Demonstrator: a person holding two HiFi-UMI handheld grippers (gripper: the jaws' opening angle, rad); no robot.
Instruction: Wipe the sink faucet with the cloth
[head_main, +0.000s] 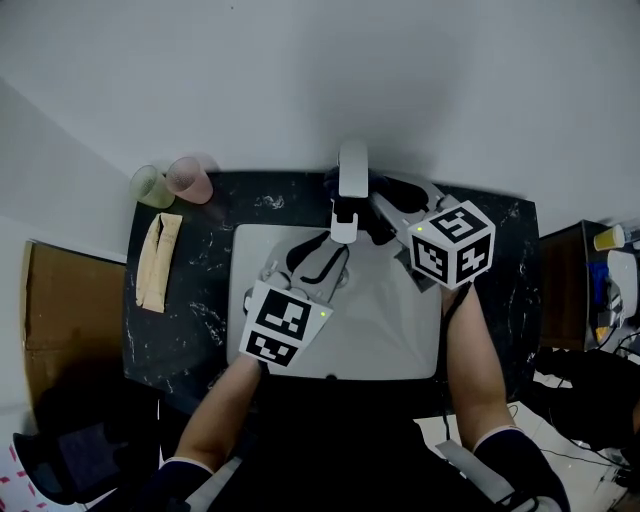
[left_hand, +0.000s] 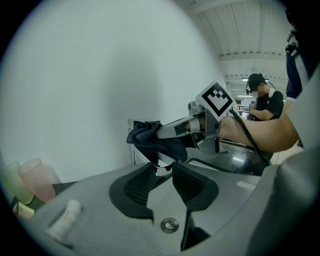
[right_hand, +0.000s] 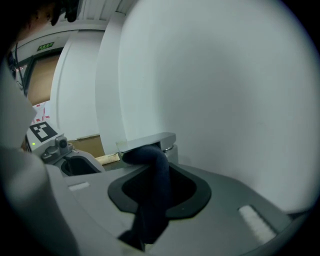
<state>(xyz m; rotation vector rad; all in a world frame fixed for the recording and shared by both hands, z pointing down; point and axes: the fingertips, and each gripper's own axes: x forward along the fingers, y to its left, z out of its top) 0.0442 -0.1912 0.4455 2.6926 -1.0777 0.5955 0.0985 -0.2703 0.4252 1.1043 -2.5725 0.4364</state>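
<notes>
Navy cloth pinched in the right claw drapes the faucet; left claw pinches its tip.

A translucent green plastic cup and a translucent pink plastic cup stand side by side at the black marbled counter's ten o'clock corner. A folded beige towel lies at nine o'clock.

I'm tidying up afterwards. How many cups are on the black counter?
2. A green cup and a pink cup stand side by side at the back left corner of the counter, by the wall. None looks hidden.
</notes>
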